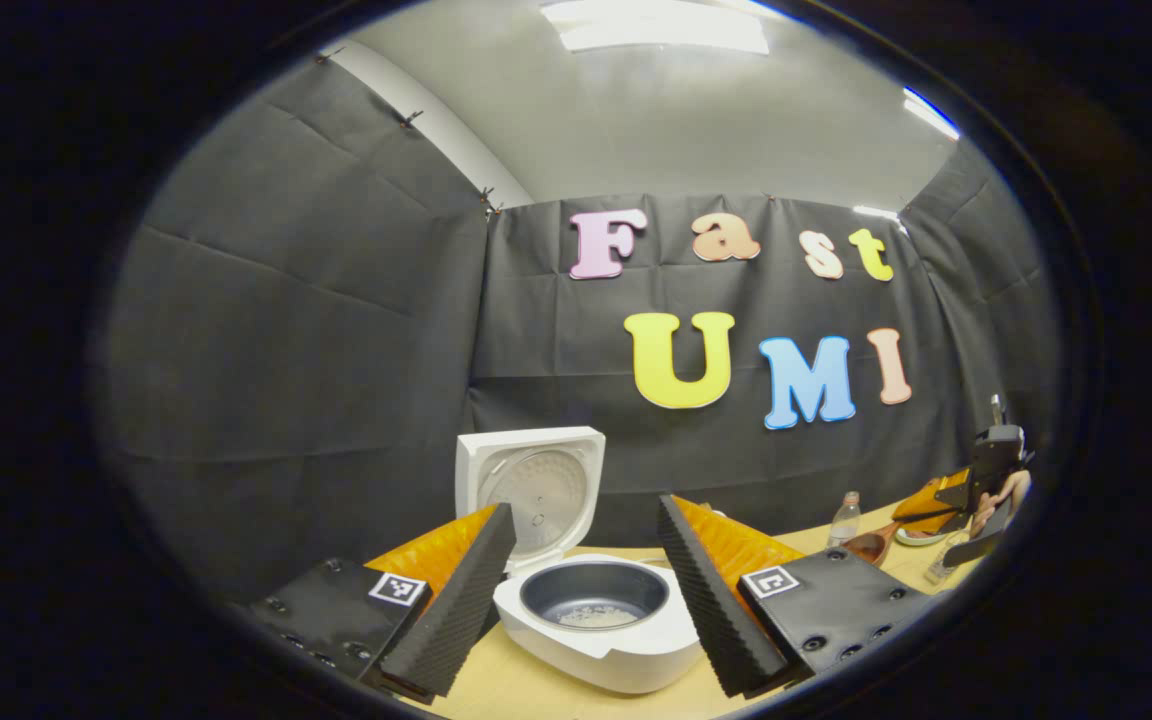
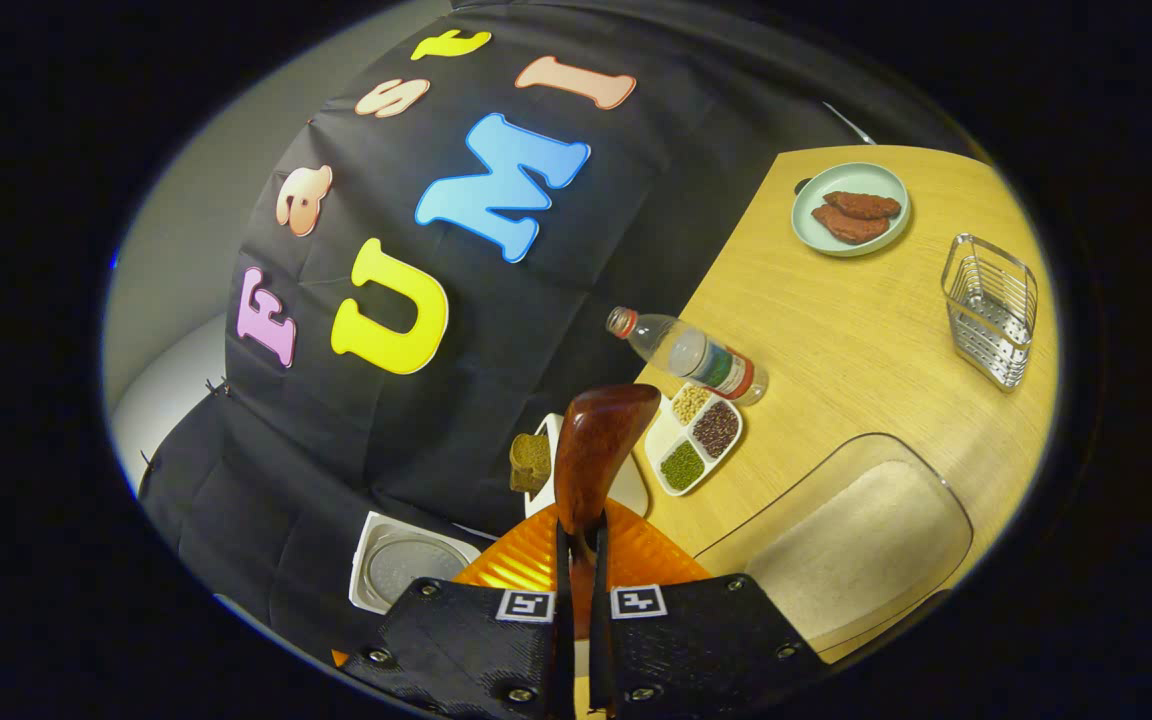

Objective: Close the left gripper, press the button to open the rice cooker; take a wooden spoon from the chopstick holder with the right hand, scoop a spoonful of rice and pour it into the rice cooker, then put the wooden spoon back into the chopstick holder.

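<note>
Rice cooker [image 1: 596, 600] open on the wooden table [image 2: 836, 330], lid upright behind, a thin scatter of rice at the bottom of its dark inner pot [image 1: 594, 594]. Left gripper [image 1: 586, 590] spread wide before the cooker, holding nothing. Right gripper [image 2: 579, 560] pinched tight on the wooden spoon [image 2: 596, 450], handle between both fingers, long axis running straight forward, bowl end pointing away toward the wall. Clear bin of rice [image 2: 856, 545] just to the right of the fingers. One divided dish [image 2: 696, 435] with three compartments of different grains. One plastic bottle [image 2: 691, 355] beside it. One plate [image 2: 851, 210] bearing two brown pieces. One wire chopstick holder [image 2: 991, 310], well apart from the spoon.
</note>
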The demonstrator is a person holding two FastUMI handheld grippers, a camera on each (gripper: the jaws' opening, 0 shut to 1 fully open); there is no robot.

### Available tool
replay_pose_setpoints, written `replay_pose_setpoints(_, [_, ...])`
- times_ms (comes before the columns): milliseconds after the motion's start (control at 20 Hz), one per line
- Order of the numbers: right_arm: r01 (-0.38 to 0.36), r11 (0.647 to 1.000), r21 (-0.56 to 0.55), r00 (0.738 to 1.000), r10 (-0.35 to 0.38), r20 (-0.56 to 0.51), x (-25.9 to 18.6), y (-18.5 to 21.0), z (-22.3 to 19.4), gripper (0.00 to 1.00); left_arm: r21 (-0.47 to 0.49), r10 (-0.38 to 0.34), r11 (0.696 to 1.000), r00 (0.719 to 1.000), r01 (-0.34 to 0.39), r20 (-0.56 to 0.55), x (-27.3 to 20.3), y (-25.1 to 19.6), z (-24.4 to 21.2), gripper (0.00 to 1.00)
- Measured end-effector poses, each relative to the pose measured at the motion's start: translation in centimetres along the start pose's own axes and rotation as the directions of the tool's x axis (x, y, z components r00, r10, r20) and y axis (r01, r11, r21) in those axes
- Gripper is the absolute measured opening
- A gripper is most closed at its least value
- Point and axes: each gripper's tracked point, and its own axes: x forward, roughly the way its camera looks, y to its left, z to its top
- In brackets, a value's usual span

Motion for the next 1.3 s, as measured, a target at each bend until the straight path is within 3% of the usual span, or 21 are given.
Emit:
replay_pose_setpoints(500, [-0.113,0.986,-0.122,0.991,0.102,-0.091,4.8,8.4,-4.4,0.06,0.004,0.137,0.991,0.99,-0.137,-0.02,-2.8,6.2,-1.1,0.99])
replay_pose_setpoints(900, [-0.167,0.968,-0.187,0.978,0.138,-0.159,8.8,12.7,-9.6,0.06,0.01,0.254,0.967,0.966,-0.254,-0.041,-6.3,11.1,-2.1,0.99])
replay_pose_setpoints(1300, [-0.2,0.915,-0.349,0.969,0.133,-0.207,12.4,15.4,-15.8,0.06,0.016,0.361,0.933,0.929,-0.36,-0.078,-9.4,15.4,-3.2,0.99])
